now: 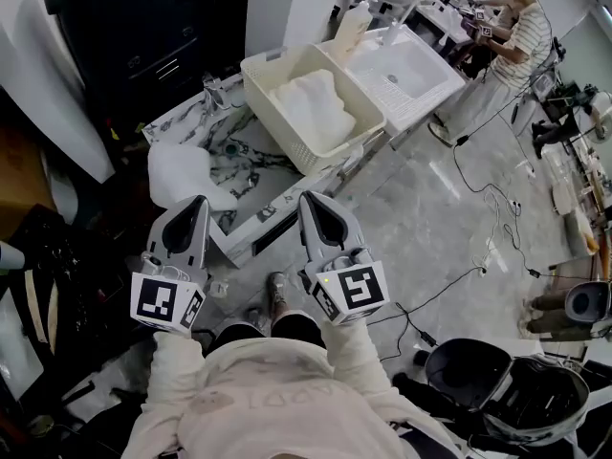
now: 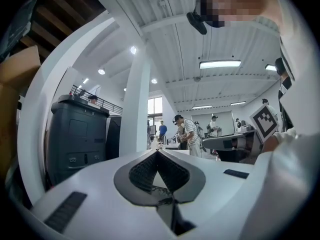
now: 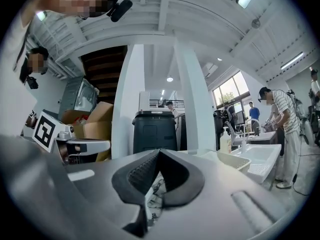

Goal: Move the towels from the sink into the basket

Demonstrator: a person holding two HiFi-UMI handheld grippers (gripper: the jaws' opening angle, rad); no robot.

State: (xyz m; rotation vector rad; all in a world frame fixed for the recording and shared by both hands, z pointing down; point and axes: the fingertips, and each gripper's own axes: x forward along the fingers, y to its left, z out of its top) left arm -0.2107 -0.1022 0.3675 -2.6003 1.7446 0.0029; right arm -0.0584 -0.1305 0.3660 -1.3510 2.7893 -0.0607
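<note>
We are seeing a cream basket (image 1: 282, 62) around a white towel (image 1: 311, 111), and a second white towel (image 1: 182, 175) on the table (image 1: 239, 156), which is showing white marble with black veins. The sink (image 1: 406, 70) is gleaming white. The left hand-held gripper (image 1: 199, 201) and right hand-held gripper (image 1: 308, 199) are showing pale grey, with black-and-white square markers.

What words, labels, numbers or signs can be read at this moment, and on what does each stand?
No readable text.
Markers on the left gripper and the right gripper: square black-and-white patterns only, no letters or digits.
Print on the person's sweatshirt: too pale to read.
Any label on the soap bottle: too small to read.
</note>
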